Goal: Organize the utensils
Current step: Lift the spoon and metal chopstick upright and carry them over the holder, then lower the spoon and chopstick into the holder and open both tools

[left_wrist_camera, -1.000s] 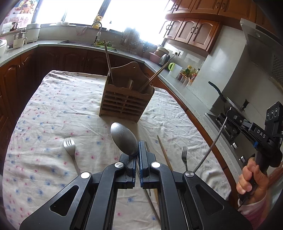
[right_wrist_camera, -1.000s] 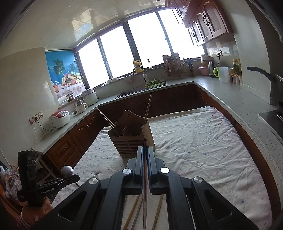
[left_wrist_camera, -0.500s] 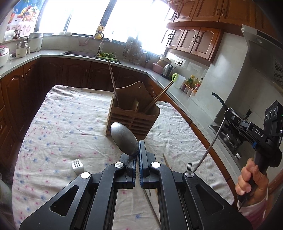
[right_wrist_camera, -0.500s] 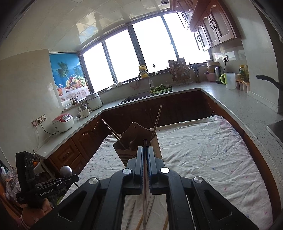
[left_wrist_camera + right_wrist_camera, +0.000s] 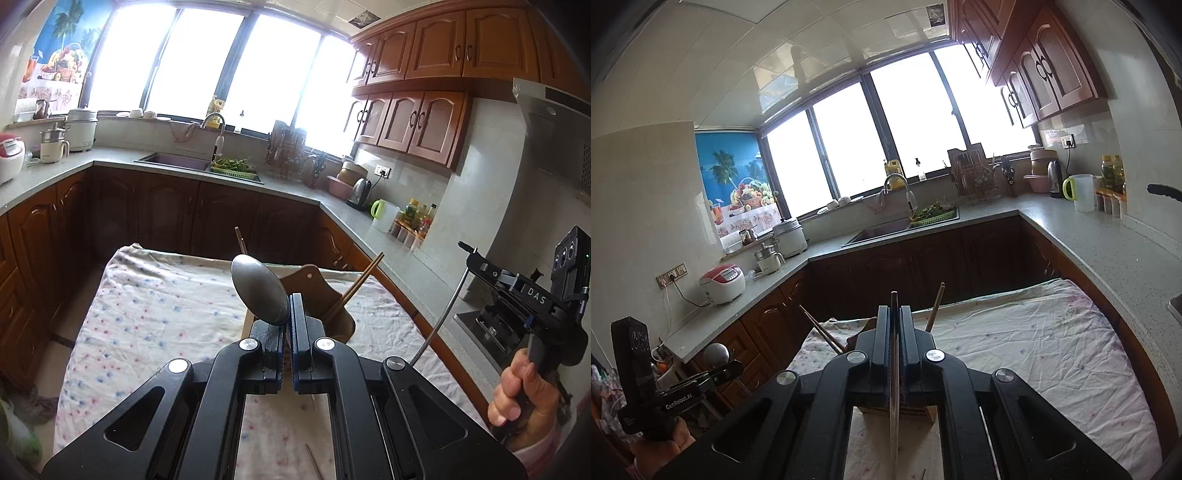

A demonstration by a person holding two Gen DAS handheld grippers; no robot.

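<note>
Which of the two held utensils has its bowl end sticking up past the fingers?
The spoon in the left gripper; its bowl stands above the fingertips. The right gripper clamps only a thin metal handle.

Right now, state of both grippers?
Left gripper: shut on the spoon, bowl sticking up.
Right gripper: shut on a thin metal utensil handle; which utensil cannot be told.

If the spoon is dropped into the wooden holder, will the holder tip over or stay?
The wooden holder probably stays: it looks broad-based and sits flat on the tablecloth. Chopsticks already lean in it without tipping it. The spoon looks thin and light, so its push should be small.
</note>
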